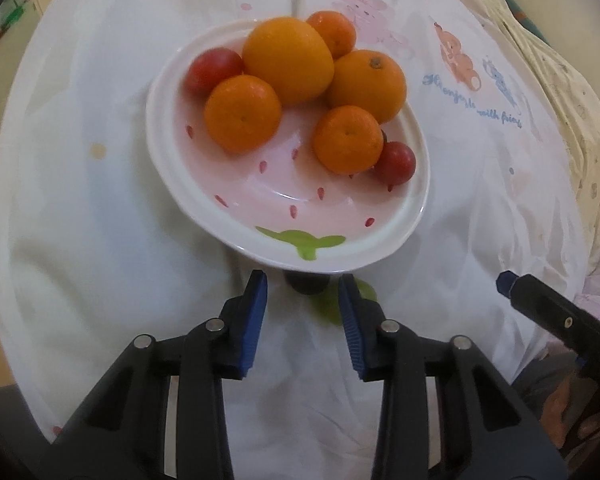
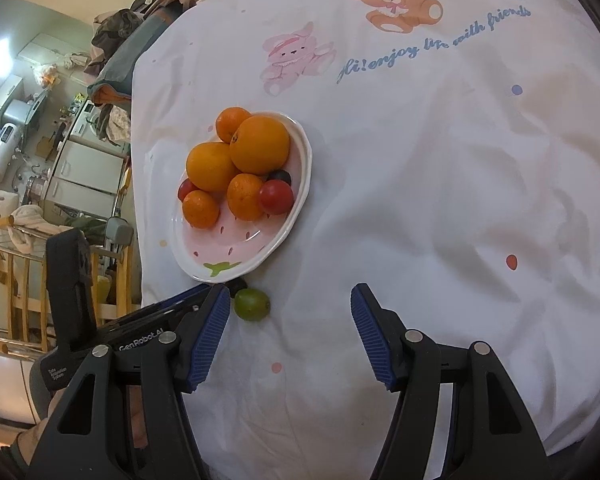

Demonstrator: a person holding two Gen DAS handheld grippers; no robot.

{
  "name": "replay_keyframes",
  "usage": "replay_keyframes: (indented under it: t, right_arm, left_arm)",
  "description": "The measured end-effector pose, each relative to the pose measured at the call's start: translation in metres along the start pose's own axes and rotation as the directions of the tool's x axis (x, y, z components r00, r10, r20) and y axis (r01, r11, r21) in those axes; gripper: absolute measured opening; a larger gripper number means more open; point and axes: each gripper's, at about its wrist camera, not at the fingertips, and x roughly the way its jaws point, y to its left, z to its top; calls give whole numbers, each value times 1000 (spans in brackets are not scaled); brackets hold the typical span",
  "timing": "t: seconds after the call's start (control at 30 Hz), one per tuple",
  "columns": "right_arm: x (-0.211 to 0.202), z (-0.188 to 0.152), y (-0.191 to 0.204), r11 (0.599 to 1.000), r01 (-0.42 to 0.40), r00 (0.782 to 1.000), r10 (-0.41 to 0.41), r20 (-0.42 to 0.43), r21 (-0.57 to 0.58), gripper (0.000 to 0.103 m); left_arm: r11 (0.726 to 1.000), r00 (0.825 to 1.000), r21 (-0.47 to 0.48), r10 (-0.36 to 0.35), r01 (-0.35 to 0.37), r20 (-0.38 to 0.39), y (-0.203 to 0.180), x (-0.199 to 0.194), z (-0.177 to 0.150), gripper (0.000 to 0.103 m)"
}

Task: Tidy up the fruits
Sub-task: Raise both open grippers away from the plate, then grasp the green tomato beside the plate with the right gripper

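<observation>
On the white printed cloth, both the left gripper (image 1: 302,300) and right gripper (image 2: 290,312) hung open, empty, near a green grape (image 2: 252,304) lying just outside the fruit-filled pink strawberry-patterned ceramic plate (image 2: 236,258).

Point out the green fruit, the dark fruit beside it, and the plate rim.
green fruit (image 2: 252,305), right wrist view, middle of its top skin.
dark fruit (image 1: 307,283), left wrist view, the part showing below the plate edge.
plate (image 1: 158,128), left wrist view, bare white left rim.
</observation>
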Motion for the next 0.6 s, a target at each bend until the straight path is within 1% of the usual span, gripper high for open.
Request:
replay_keyframes:
  t: [0.1, 0.17, 0.23, 0.27, 0.3, 0.4, 0.43, 0.53, 0.57, 0.6]
  right_arm:
    - [2, 0, 0, 1000, -5, 1000, 5, -4, 3, 66]
    - [3, 0, 1, 1000, -7, 1000, 7, -7, 1, 66]
    - [4, 0, 2, 1000, -5, 1000, 5, -8, -4, 66]
    - [4, 0, 3, 1000, -4, 1000, 4, -9, -6, 66]
    - [4, 0, 2, 1000, -4, 1000, 4, -9, -5, 66]
    - [2, 0, 1, 1000, -8, 1000, 8, -5, 4, 66]
    - [2, 0, 1, 1000, -9, 1000, 9, -4, 4, 66]
    - [6, -1, 2, 1000, -11, 1000, 11, -19, -5, 66]
    - [11, -2, 3, 1000, -19, 999, 19, -37, -10, 66]
    - [15, -3, 4, 1000, -28, 998, 28, -58, -8, 66]
  left_arm:
    - [1000, 1000, -8, -15, 15, -7, 0, 3, 1, 33]
    - [1000, 1000, -28, -15, 15, -12, 3, 7, 2, 33]
    - [998, 999, -55, -34, 32, -22, 7, 9, 2, 32]
    - [997, 998, -67, -48, 46, -27, 8, 9, 2, 27]
    - [995, 997, -76, -64, 62, -30, 9, 8, 2, 23]
    - [995, 998, -82, -58, 56, -29, 10, 5, 1, 23]
    - [993, 997, -90, -75, 72, -29, 11, 4, 0, 23]
    - [990, 996, -112, -92, 89, -18, 16, -9, -3, 24]
    - [988, 995, -117, -99, 97, -9, 19, -15, -3, 25]
    - [989, 996, -117, -93, 93, 0, 22, -20, -4, 30]
